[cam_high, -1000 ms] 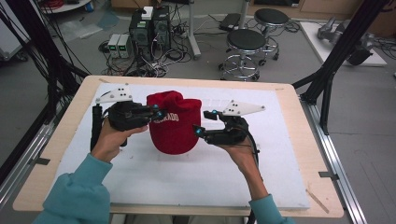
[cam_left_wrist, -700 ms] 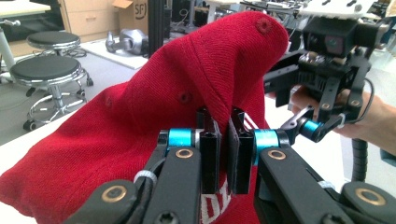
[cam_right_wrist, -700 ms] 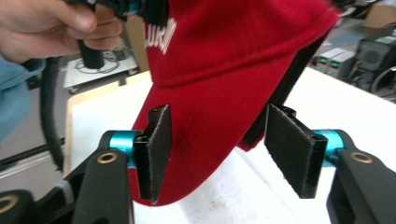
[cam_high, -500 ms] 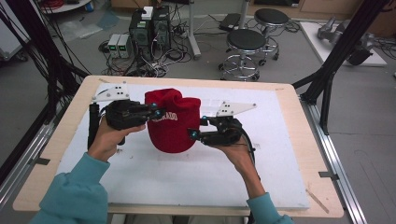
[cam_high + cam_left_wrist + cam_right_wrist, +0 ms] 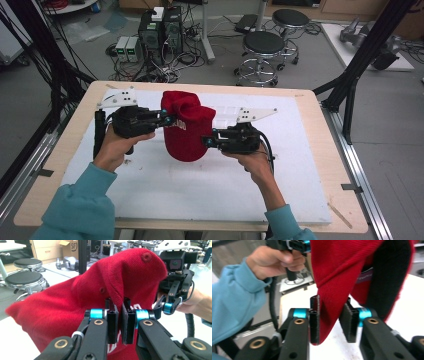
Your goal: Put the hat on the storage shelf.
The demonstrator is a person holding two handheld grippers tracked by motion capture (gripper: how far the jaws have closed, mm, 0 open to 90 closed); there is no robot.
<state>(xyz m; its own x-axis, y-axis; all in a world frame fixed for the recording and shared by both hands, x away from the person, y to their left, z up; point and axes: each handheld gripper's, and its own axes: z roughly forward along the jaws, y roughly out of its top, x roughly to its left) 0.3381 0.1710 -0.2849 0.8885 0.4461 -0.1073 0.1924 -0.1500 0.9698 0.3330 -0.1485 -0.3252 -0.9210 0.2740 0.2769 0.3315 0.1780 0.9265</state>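
A: Left gripper first. State?

B: Fully clamped. A thin fold of the red knit hat is pinched between the pads, near the white stitched lettering. The hat is held up off the white tabletop, hanging between both grippers, opening side turned toward the right gripper view.

A: Right gripper?

B: Nearly closed, jaws have just been closing. A red edge of the hat is seen between the pads; one pad is touching the knit, the other looks just apart from it. Full pressing on both sides cannot be confirmed from the right gripper view.

A: Step in hand?

B: Judged as taking a second hold on the hat's edge so it can be spread or folded. To be done well: the closing should be finished on the edge only, not on the dark lining behind it. The left hold should be kept steady so the fabric is not dragged out. Enough fabric should be taken into the pads, since the knit is soft and a shallow bite is likely to slip.

A: Difference from the earlier frame?

B: In the high view the right gripper is now seen right at the hat's lower side, where it was set slightly apart before. The left gripper and the hat are seen in about the same place.
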